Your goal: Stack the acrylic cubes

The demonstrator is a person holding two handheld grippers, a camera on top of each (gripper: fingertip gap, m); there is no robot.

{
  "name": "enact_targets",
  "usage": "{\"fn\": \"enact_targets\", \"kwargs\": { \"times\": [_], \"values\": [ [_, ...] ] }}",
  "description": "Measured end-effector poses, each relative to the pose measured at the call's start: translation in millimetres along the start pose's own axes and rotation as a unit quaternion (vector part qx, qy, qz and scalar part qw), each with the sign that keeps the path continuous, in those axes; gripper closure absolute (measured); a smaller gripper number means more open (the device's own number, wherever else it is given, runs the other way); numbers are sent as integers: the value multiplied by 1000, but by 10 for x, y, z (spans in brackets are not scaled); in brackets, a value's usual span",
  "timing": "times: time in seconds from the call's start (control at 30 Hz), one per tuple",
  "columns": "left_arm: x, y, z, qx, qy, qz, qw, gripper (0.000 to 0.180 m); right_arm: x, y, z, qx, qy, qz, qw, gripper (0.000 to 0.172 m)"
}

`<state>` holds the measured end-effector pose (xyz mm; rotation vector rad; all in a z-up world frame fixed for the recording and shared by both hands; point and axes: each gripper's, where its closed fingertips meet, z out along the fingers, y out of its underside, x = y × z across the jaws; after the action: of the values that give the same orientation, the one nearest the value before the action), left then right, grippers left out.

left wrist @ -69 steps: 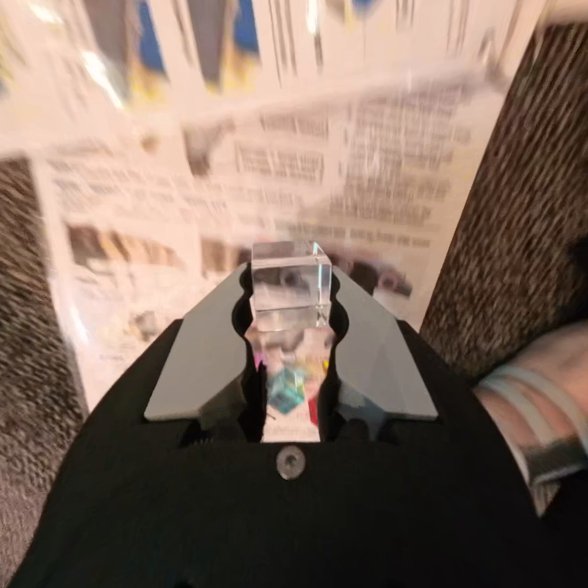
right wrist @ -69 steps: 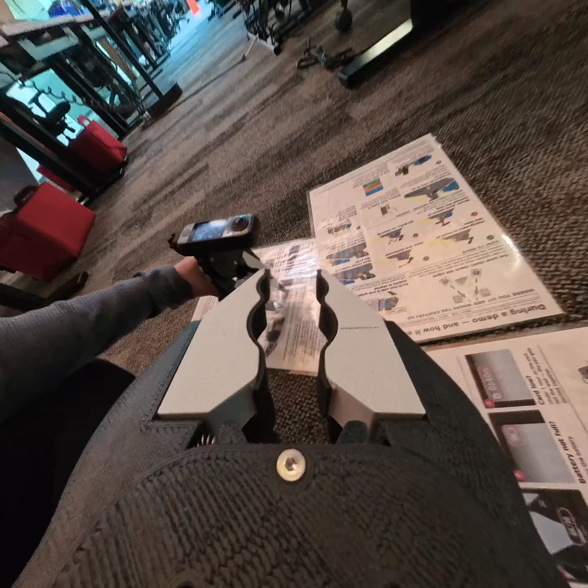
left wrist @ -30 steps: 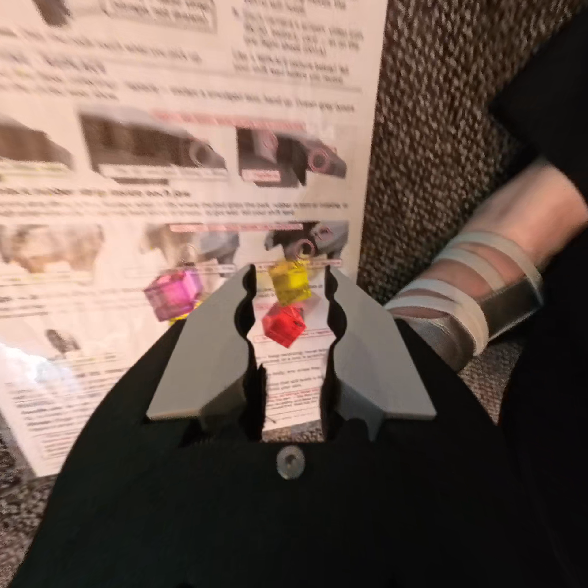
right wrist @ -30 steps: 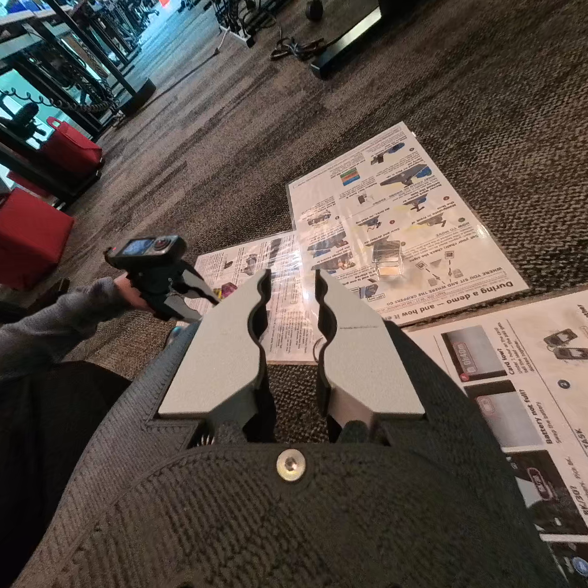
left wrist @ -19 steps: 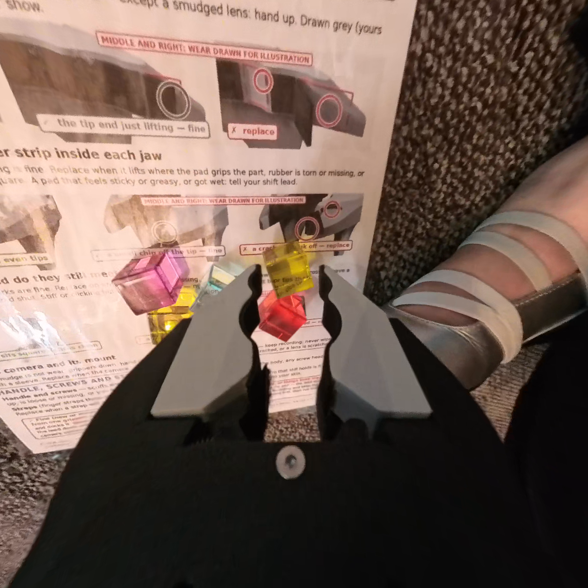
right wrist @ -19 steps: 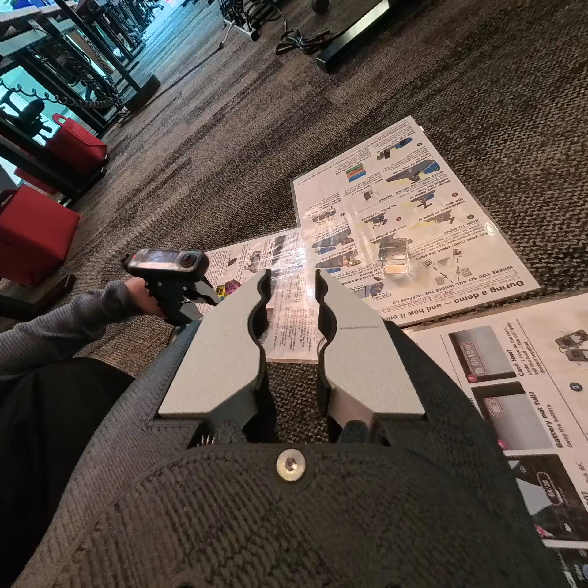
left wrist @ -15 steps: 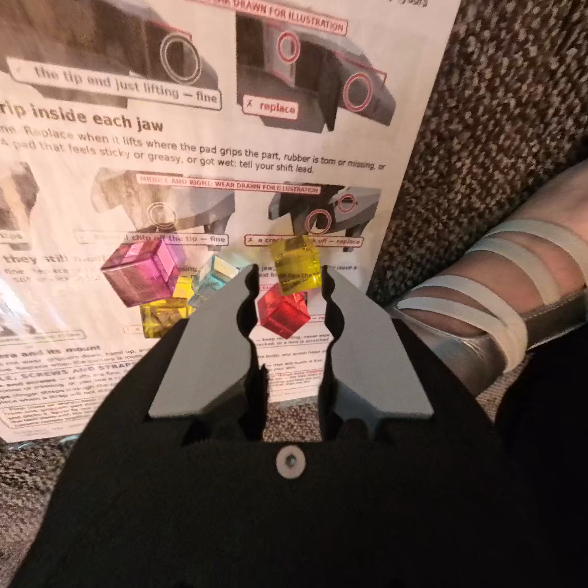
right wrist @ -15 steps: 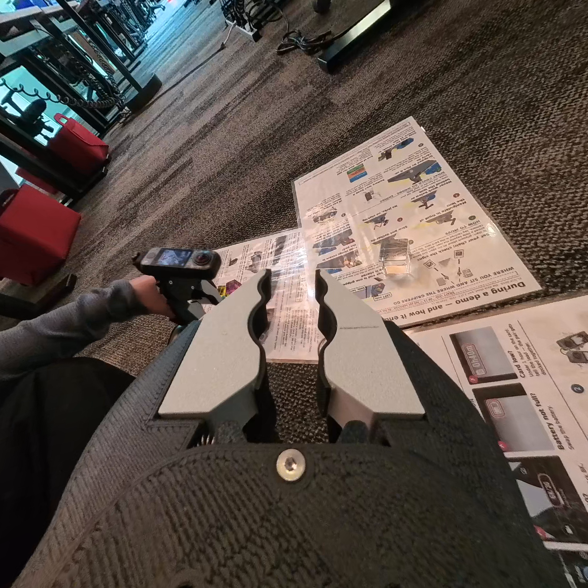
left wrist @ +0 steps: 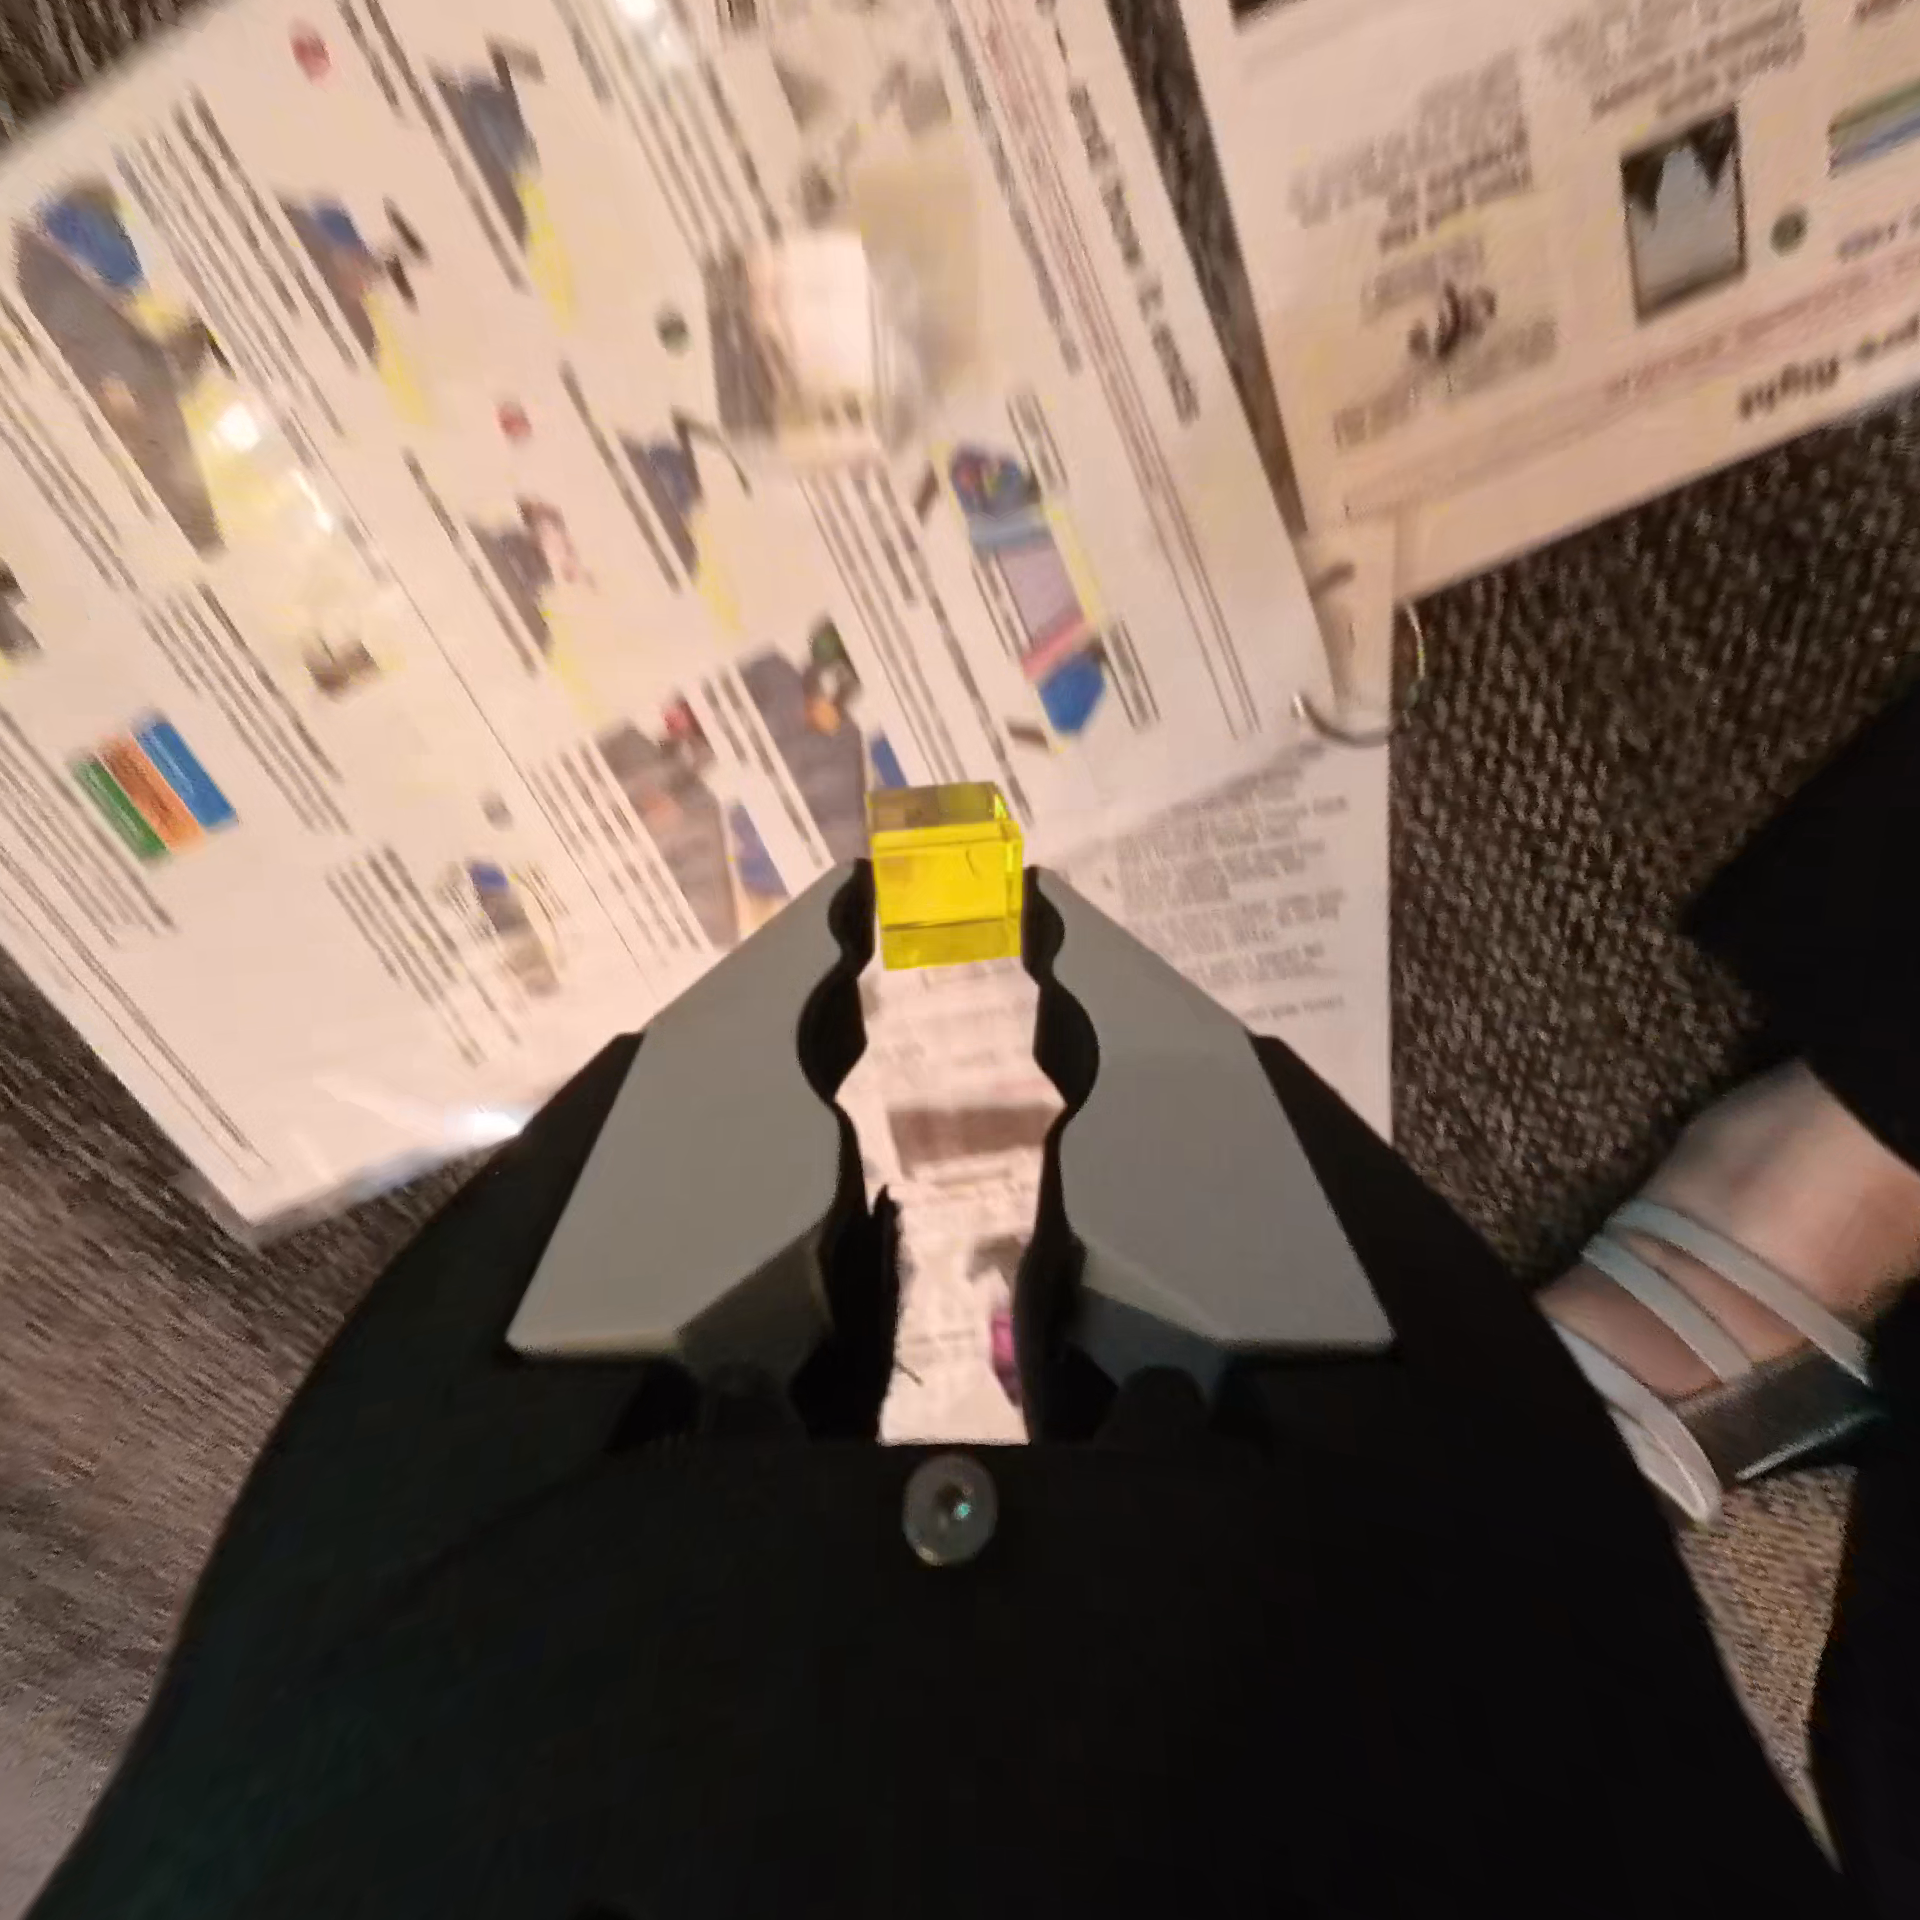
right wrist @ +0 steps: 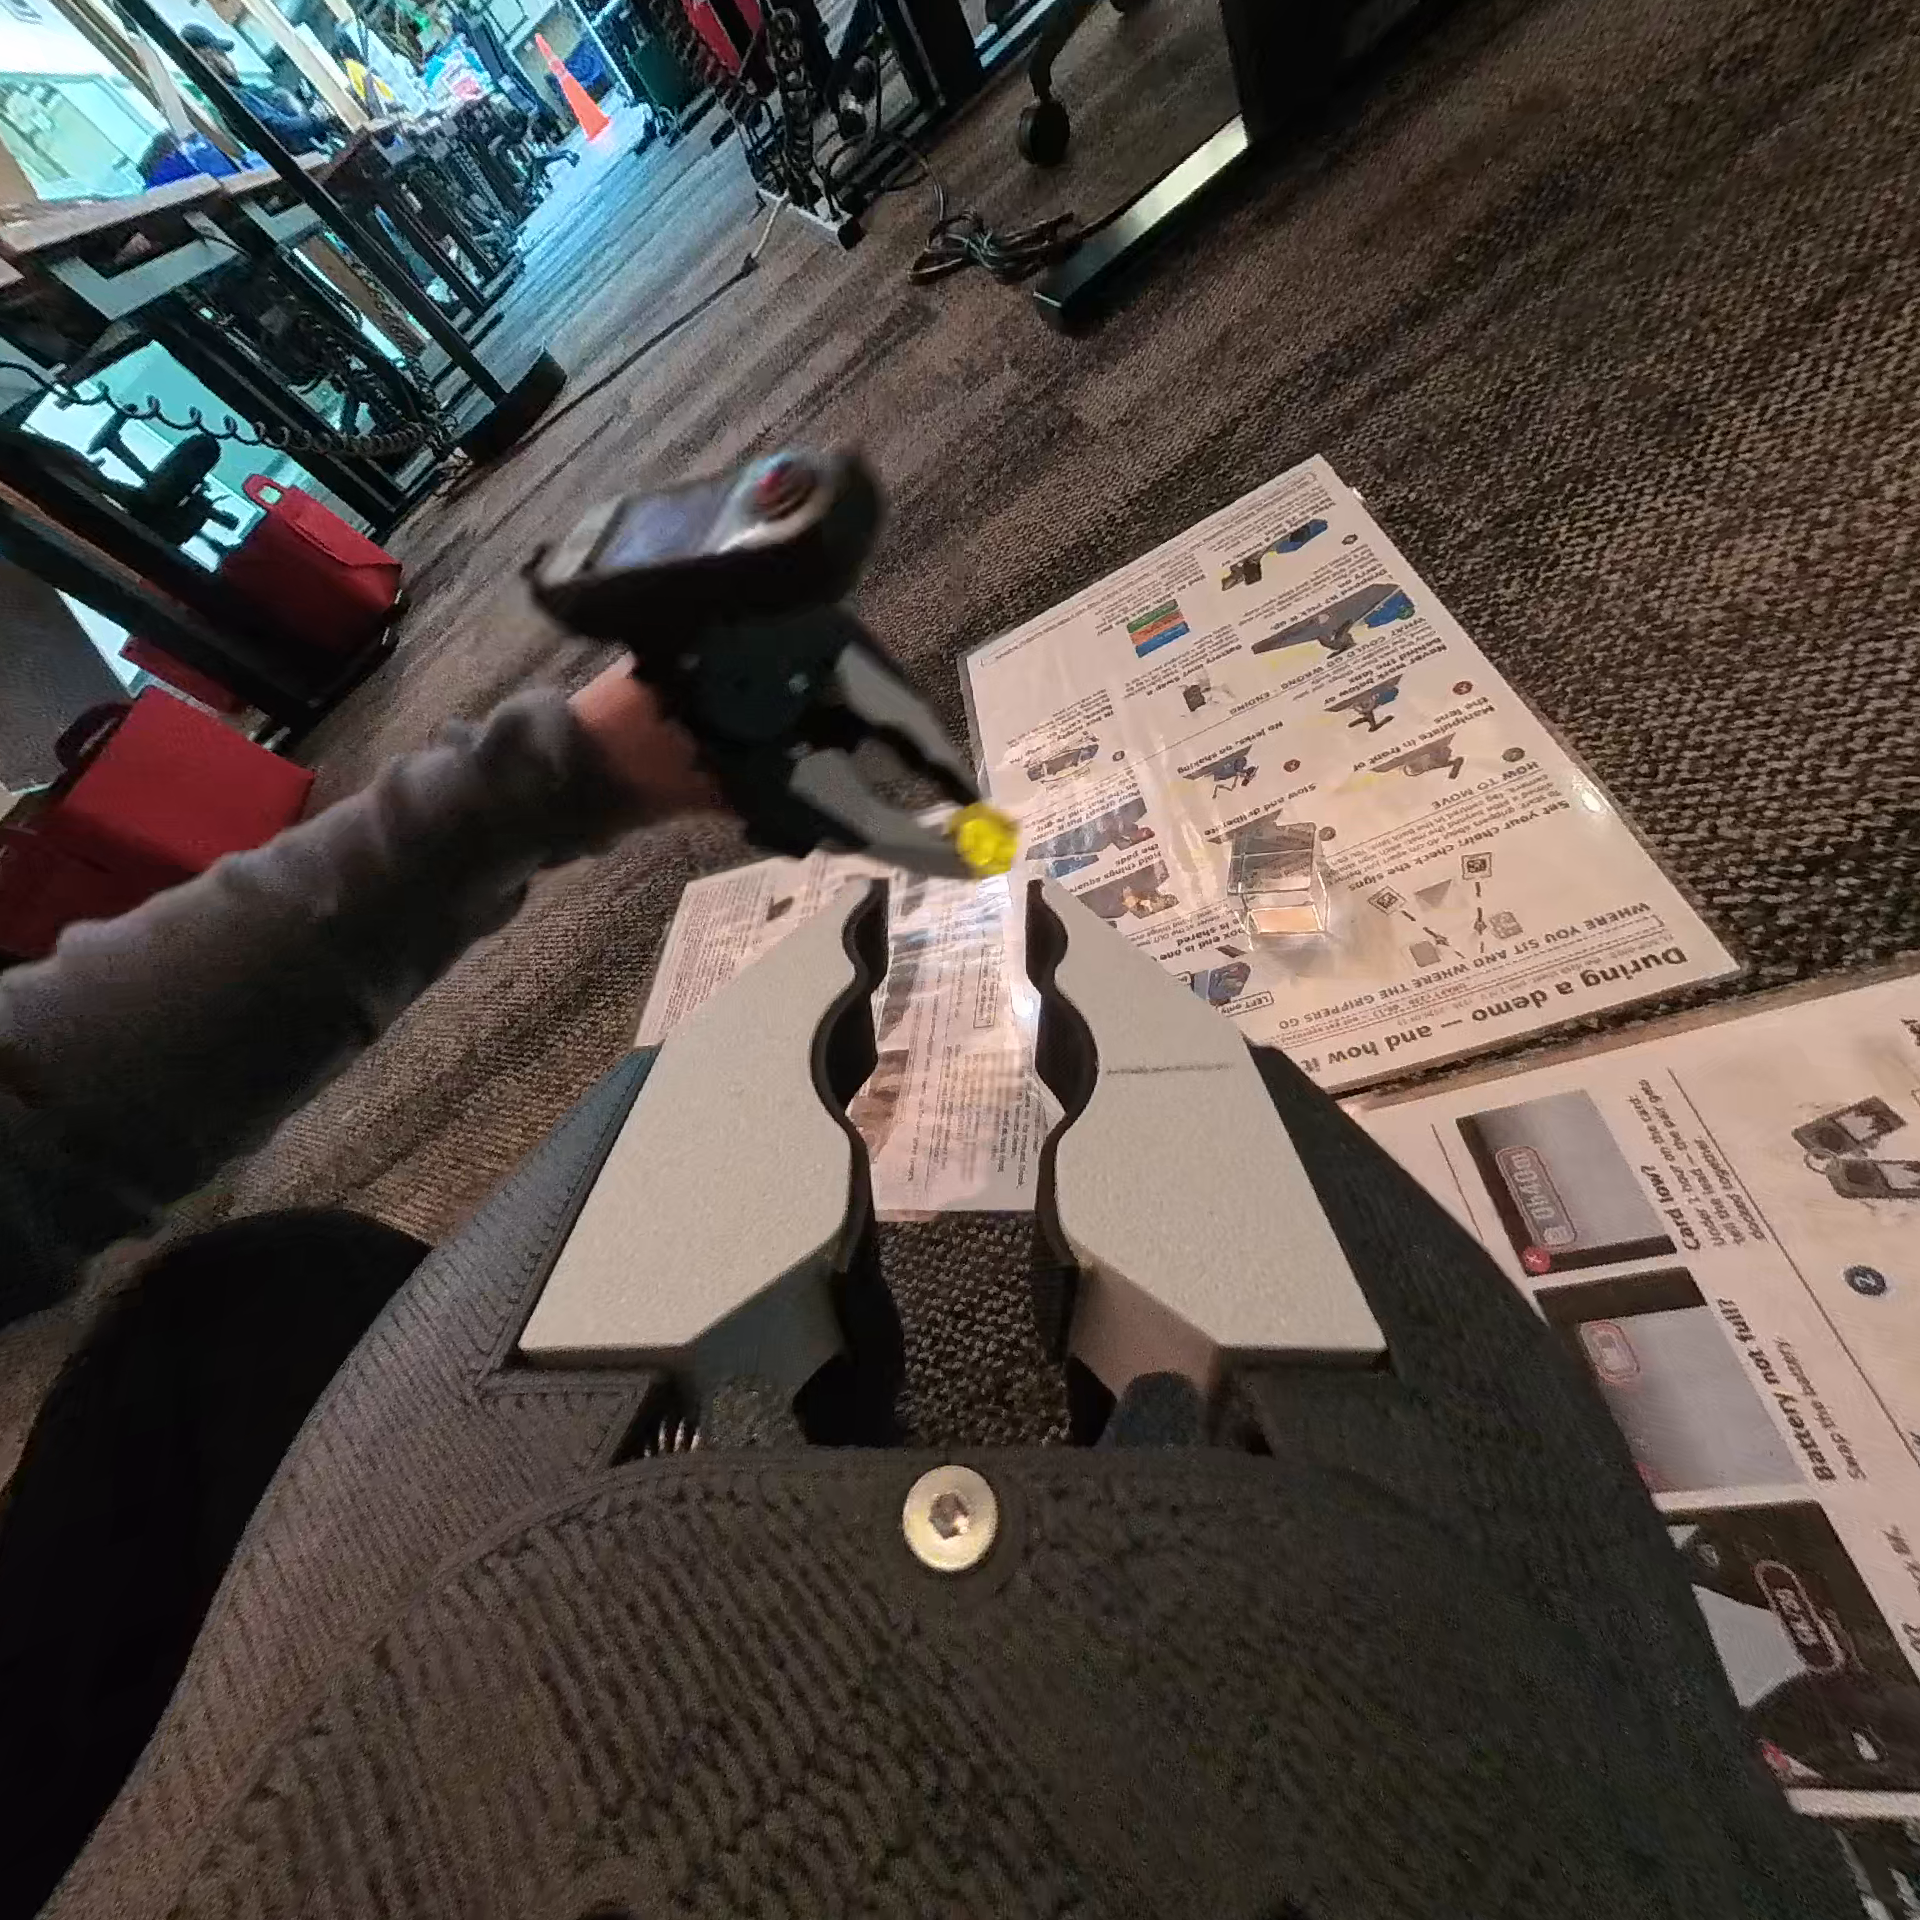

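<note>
**Yellow cube clamped in the left hand-held gripper above the floor sheets**

Carpet [right wrist: 1558, 343], dark and speckled, covers the floor, with desk frames and red bins [right wrist: 156, 810] far back on the left. Several laminated instruction sheets lie on it: one large sheet [right wrist: 1455, 644] ahead of the right hand-held gripper, a narrower sheet [right wrist: 935, 1039] beneath its fingertips, and another sheet [right wrist: 1714, 1195] at the right edge.

A person's grey-sleeved arm [right wrist: 312, 883] reaches in from the left, carrying the left hand-held gripper [left wrist: 945, 894], which is off the floor and above the near edge of the large sheet. A sandalled foot [left wrist: 1714, 1299] rests on the carpet at the right of the left wrist view.

The right hand-held gripper [right wrist: 954, 904] hangs over the narrower sheet with its fingers apart and nothing between them.

A clear cube [right wrist: 1273, 883] stands on the large sheet, apart from both grippers.

The small translucent yellow cube [left wrist: 943, 888] sits at the very tips of the left hand-held gripper, both pads pressing its sides, held in the air above the sheets.
</note>
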<state>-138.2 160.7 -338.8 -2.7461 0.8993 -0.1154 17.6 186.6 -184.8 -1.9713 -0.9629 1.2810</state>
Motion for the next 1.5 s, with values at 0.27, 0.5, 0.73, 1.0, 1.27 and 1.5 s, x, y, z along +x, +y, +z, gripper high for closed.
{"fn": "enact_targets", "kwargs": {
  "times": [0.27, 0.5, 0.73, 1.0, 1.27, 1.5],
  "values": [
    [-341, -724, 597, -110, 46, -14, 993, 153, 41, -157, -155, 34, -8, 14, 999, 147],
    [-373, -778, 831, -142, 61, -35, 987, 153, 29, -214, -193, 47, -21, 25, 998, 147],
    [-369, -843, 798, -131, 71, -26, 988, 153, -3, -184, -155, 40, -23, 23, 999, 147],
    [-339, -773, 923, -168, 68, -17, 983, 153, 8, -156, -139, 34, -19, 20, 999, 147],
    [-423, -584, 558, -52, 42, -73, 995, 102, -1, -149, -145, 35, -14, 13, 999, 146],
    [-159, 963, 125, -90, 29, -171, 981, 110, -50, -74, -53, 17, -11, 3, 1000, 147]
  ]
}}
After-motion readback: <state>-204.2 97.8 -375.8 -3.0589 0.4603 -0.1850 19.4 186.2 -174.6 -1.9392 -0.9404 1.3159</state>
